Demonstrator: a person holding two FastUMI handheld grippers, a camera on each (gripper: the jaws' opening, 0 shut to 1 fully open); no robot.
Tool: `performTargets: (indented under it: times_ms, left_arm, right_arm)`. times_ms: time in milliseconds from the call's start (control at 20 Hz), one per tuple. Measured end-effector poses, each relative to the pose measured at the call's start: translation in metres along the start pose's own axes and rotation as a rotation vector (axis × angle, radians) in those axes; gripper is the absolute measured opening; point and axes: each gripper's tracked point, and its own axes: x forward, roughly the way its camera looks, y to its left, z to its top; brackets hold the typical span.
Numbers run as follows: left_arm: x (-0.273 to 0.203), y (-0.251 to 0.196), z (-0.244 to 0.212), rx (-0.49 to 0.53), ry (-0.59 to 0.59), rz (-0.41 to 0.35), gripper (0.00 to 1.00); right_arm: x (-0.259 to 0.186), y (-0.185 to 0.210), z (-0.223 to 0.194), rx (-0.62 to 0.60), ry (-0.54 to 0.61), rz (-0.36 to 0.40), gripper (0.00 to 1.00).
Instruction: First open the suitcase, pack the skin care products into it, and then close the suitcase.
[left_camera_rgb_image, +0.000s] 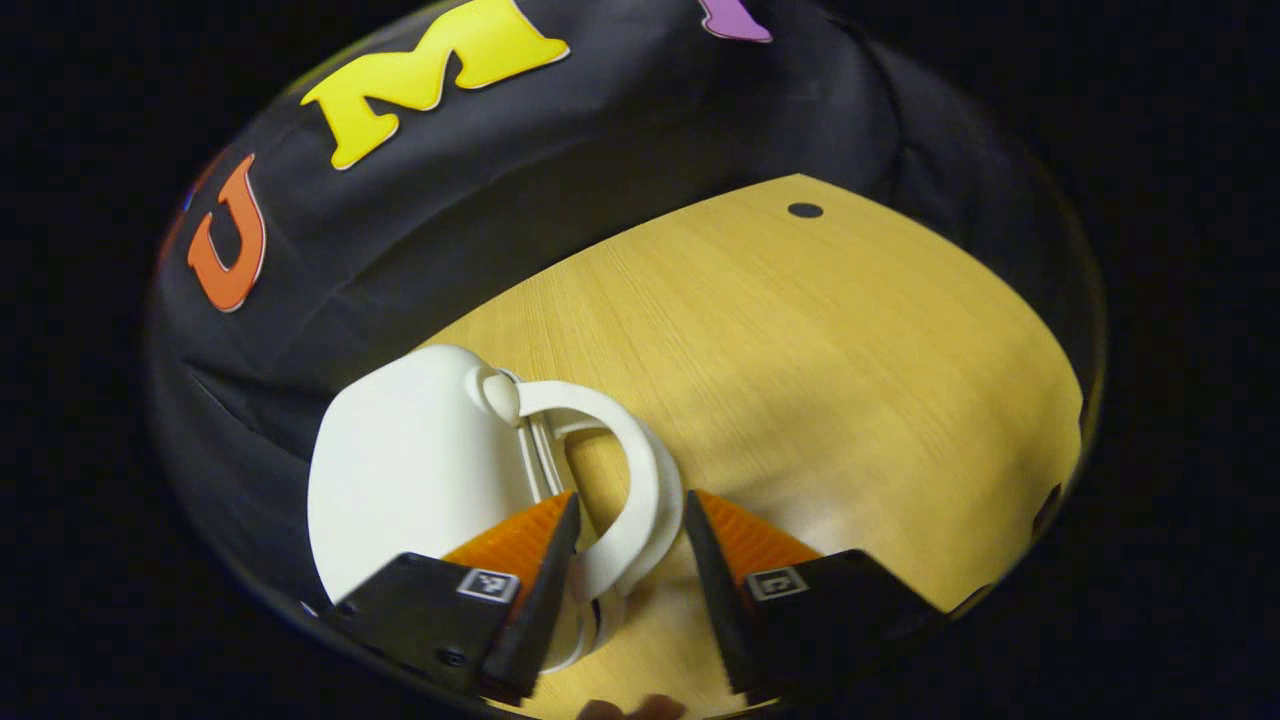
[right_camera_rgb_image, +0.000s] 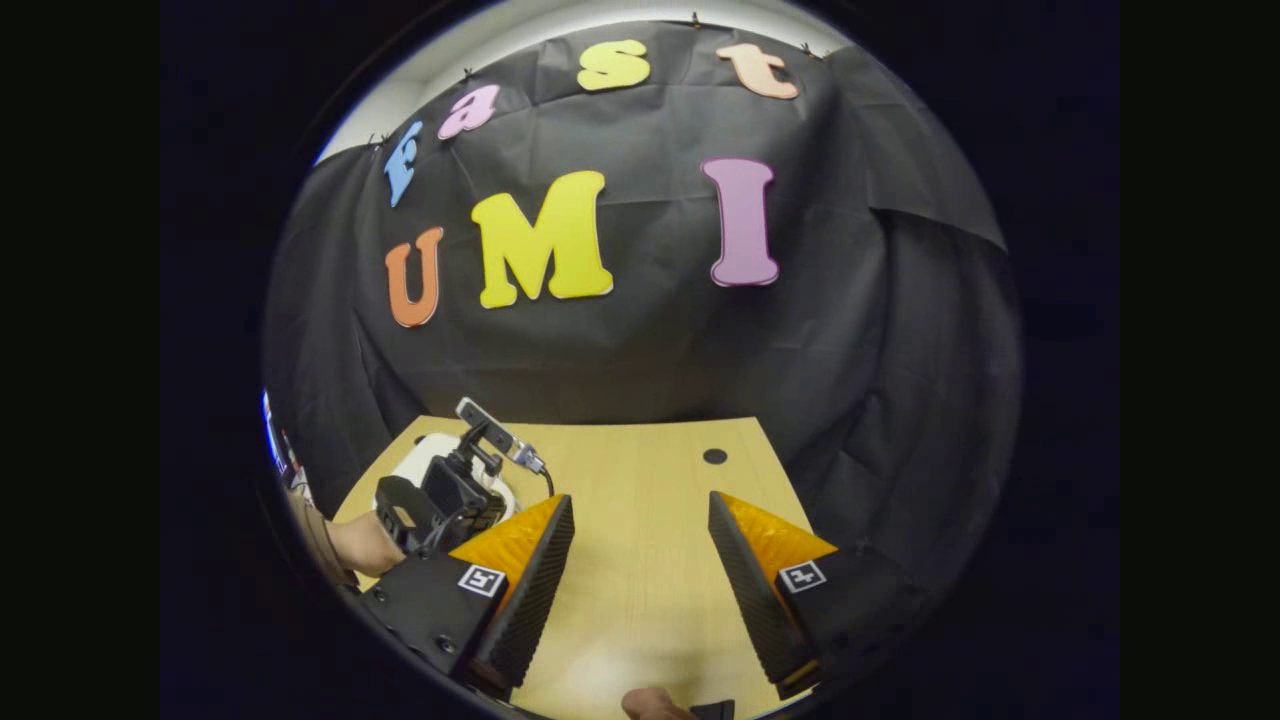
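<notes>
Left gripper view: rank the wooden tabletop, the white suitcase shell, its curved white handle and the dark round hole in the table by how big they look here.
1. Light wooden tabletop
2. White rounded plastic suitcase shell
3. Curved white suitcase handle, between the open left tongs
4. Small dark round hole

The suitcase's nearness to the camera inflates it.

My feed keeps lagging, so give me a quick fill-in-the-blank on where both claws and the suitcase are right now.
1. The white suitcase lies on the ____ table.
2. The left claw has its fingers on either side of the suitcase's ____.
3. The left claw's jaws are ____, not yet pressing.
4. The right claw hangs over bare table, holding ____.

Missing words: wooden; handle; open; nothing
</notes>
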Motion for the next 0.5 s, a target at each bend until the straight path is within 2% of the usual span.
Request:
performTargets:
  times_ms: [50,150,200,250,300,500]
  left_arm:
    - [-0.014,0.013,0.012,-0.015,-0.054,0.028,0.87]
    - [-0.052,0.045,0.042,-0.071,-0.181,0.057,0.90]
    - [-0.071,0.059,0.054,-0.111,-0.235,0.055,0.94]
    - [-0.089,0.073,0.065,-0.148,-0.284,0.058,0.90]
    - [-0.117,0.098,0.079,-0.201,-0.352,0.072,0.94]
    - [-0.199,0.141,0.083,-0.324,-0.477,0.119,0.97]
  right_arm:
    - [0.000,0.006,0.009,-0.010,-0.024,-0.010,0.81]
    - [-0.003,0.020,0.025,-0.036,-0.068,-0.028,0.81]
    - [-0.003,0.029,0.034,-0.048,-0.091,-0.032,0.81]
    - [-0.005,0.040,0.043,-0.058,-0.114,-0.035,0.81]
    - [-0.004,0.053,0.052,-0.066,-0.139,-0.044,0.81]
    - [-0.002,0.106,0.069,-0.075,-0.179,-0.032,0.81]
